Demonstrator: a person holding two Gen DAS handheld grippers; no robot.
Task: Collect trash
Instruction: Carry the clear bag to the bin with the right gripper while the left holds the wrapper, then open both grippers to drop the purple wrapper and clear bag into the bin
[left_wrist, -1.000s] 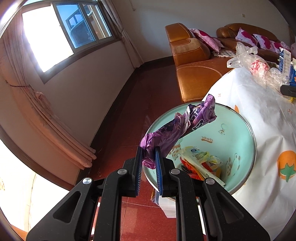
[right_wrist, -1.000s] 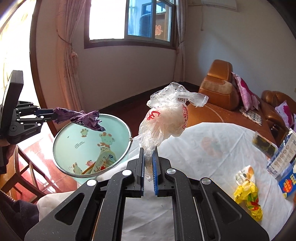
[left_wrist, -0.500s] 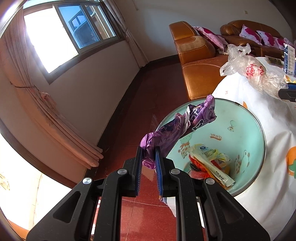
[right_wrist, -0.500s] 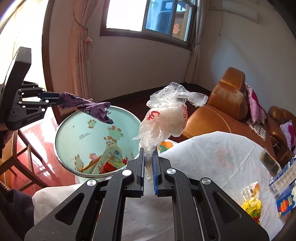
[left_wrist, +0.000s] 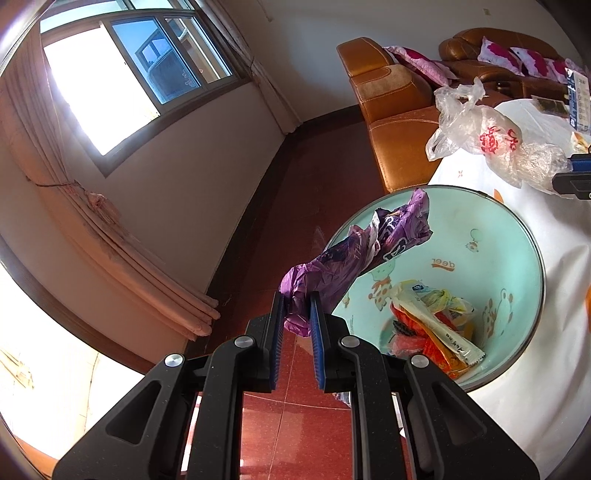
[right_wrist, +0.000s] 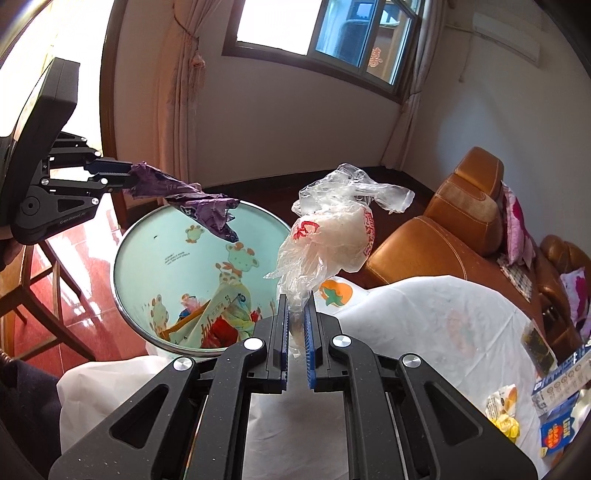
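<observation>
Between the left gripper's (left_wrist: 297, 308) blue pads a crumpled purple wrapper (left_wrist: 354, 258) is pinched at its near end; the rest juts forward and to the right of the jaws, its far end reaching over the rim of the mint-green trash bin (left_wrist: 517, 236). Bin stands ahead and to the right of the left jaws, at the edge of the table with the white cloth (left_wrist: 546, 398). Inside the bin, at the bottom: several snack wrappers (left_wrist: 432, 328), yellow, orange and white.

Right gripper (right_wrist: 295, 314): jaws pressed nearly together on the lower tail of a clear plastic bag (right_wrist: 332, 236) with red print. Bag stands up from the pads, bulging, its knotted handles spread at the top. Bin lies ahead and to the left of the right jaws, bag not over its opening but just beside the rim.

Right-wrist view also shows the left gripper across the bin, wrapper hanging from it above the far rim.

To the right of the right jaws, on the cloth: a yellow snack packet (right_wrist: 504, 413) and a blue box (right_wrist: 557, 432), well apart from the bin. Orange leather sofa (right_wrist: 443, 236) beyond the table.
</observation>
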